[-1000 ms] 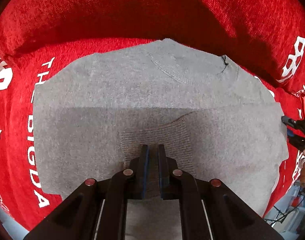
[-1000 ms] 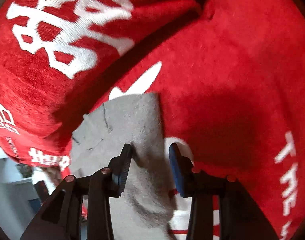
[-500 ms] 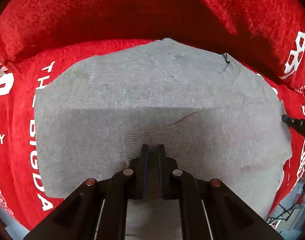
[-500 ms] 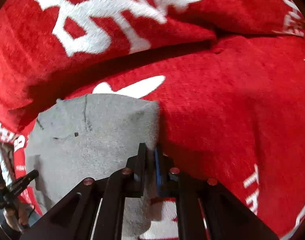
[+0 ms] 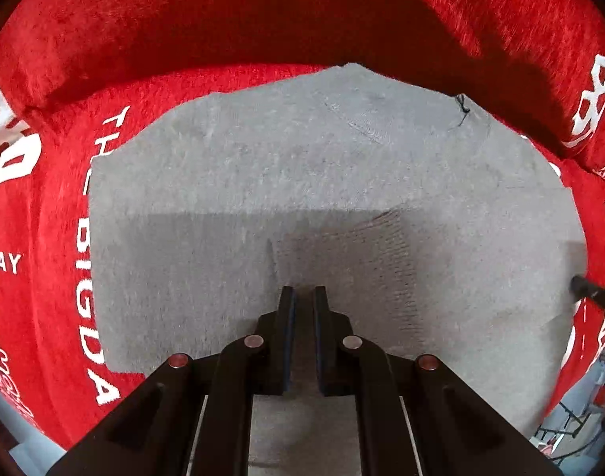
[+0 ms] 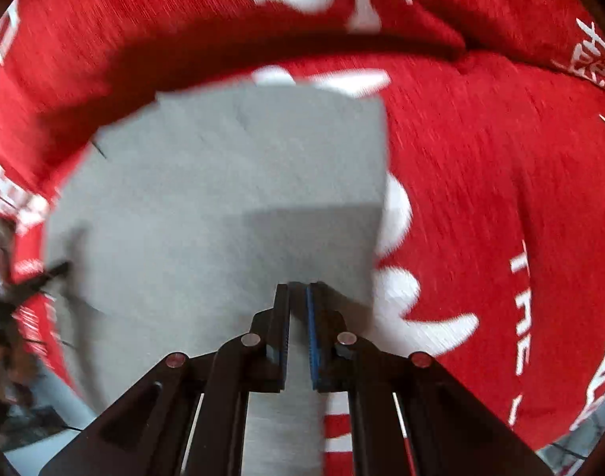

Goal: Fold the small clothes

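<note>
A small grey knit sweater (image 5: 302,182) lies spread on a red sofa seat, with a ribbed cuff (image 5: 365,254) folded onto its middle. My left gripper (image 5: 303,291) is shut on the sweater's near edge, with grey fabric between the pads. In the right wrist view the same sweater (image 6: 231,198) fills the left half, blurred by motion. My right gripper (image 6: 298,287) is shut on the sweater's near right edge. The right gripper's tip also shows at the right edge of the left wrist view (image 5: 592,291).
The red sofa cover (image 5: 44,238) with white lettering surrounds the sweater. Its backrest (image 5: 262,20) rises just behind the garment. The seat continues to the right in the right wrist view (image 6: 481,198). Floor and clutter show at the lower corners.
My right gripper closed from open onto the sweater's edge and swung round so more of the sweater shows. My left gripper stayed shut on the near edge; the sweater lies flatter.
</note>
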Demonstrator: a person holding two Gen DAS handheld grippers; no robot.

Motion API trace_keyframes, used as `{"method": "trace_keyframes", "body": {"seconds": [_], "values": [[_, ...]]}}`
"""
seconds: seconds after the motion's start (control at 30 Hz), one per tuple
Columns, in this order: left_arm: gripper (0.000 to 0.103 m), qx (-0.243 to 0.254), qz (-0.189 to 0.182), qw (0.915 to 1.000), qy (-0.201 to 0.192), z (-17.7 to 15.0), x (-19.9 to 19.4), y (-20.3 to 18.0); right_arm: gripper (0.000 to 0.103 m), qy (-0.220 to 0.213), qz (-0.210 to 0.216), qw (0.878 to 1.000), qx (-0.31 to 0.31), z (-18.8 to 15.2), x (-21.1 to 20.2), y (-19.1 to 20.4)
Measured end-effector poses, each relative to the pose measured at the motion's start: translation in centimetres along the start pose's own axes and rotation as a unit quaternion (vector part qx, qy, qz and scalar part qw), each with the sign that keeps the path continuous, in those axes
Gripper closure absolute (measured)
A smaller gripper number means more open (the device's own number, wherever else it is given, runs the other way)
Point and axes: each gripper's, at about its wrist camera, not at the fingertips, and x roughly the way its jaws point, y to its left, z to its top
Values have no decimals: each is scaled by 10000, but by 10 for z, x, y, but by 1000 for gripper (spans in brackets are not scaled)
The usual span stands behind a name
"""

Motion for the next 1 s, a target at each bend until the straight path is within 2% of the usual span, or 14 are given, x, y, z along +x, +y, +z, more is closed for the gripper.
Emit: {"method": "trace_keyframes", "body": {"seconds": [0.07,0.23,0.27,0.37,0.43,0.7,0.8,1.0], "values": [[93,-16,-10,10000,69,-4,-1,4,98,-166,53,9998,-23,-2,-4,-3],[93,-60,-1,9999,148,-18,-11,20,97,-9,1,9998,196,2,-14,-6],[93,-101,-29,9998,148,-20,-13,22,93,-17,37,9996,282,2,-17,-4],[93,-189,-73,9997,138,-27,-18,25,93,16,234,9986,484,-1,-22,-1],[93,-186,-47,9997,157,-31,-19,24,93,54,335,9977,578,-10,-21,2],[93,-206,-86,9995,222,-46,-28,22,93,350,282,9971,612,-24,-10,28],[93,-164,-88,9996,231,-38,-36,16,93,417,301,9966,644,-27,-12,35],[93,-82,23,9998,190,-42,-48,10,93,483,266,9967,596,-28,-12,46]]}}
